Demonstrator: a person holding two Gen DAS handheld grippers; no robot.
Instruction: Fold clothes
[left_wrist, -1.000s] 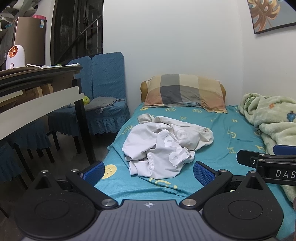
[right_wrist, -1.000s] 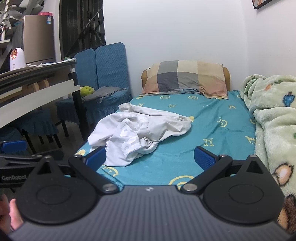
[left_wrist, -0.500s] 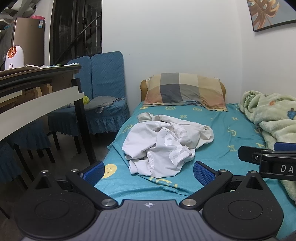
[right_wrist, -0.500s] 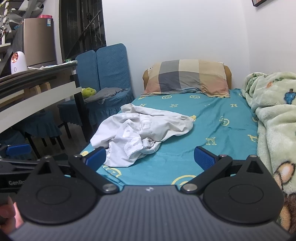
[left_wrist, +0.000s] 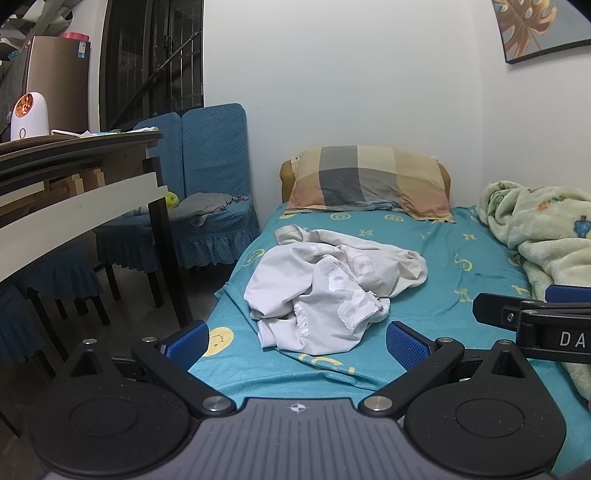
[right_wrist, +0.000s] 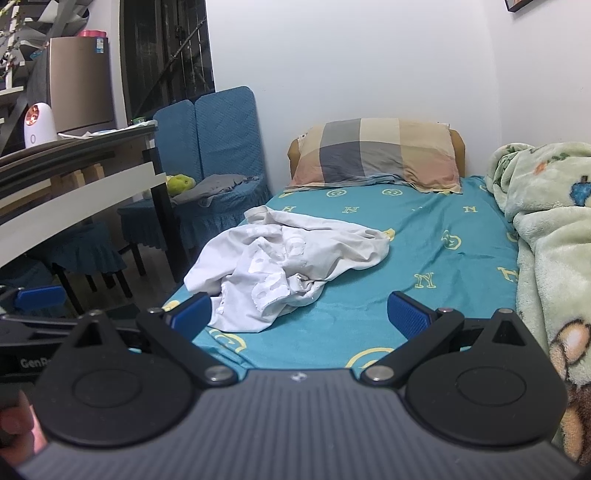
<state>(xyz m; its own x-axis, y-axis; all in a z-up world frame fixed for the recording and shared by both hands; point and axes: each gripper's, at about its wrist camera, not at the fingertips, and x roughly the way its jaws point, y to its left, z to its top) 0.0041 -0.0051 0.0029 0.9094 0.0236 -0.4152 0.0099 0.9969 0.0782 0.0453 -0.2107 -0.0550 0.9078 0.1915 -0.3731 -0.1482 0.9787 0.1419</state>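
Note:
A crumpled white garment (left_wrist: 325, 288) lies in a heap on the teal bedsheet (left_wrist: 443, 295), near the bed's left edge; it also shows in the right wrist view (right_wrist: 280, 266). My left gripper (left_wrist: 295, 341) is open and empty, hovering short of the garment at the bed's foot. My right gripper (right_wrist: 299, 314) is open and empty, just short of the heap and a little to its right. The right gripper also shows from the side at the right edge of the left wrist view (left_wrist: 532, 321).
A plaid pillow (left_wrist: 369, 184) lies at the bed's head. A pale green blanket (right_wrist: 554, 240) is piled along the right side. A table (left_wrist: 74, 184) and blue-covered chairs (left_wrist: 210, 206) stand left of the bed, with floor between.
Both grippers have drifted slightly forward and up toward the garment. The garment has not moved and both grippers remain open.

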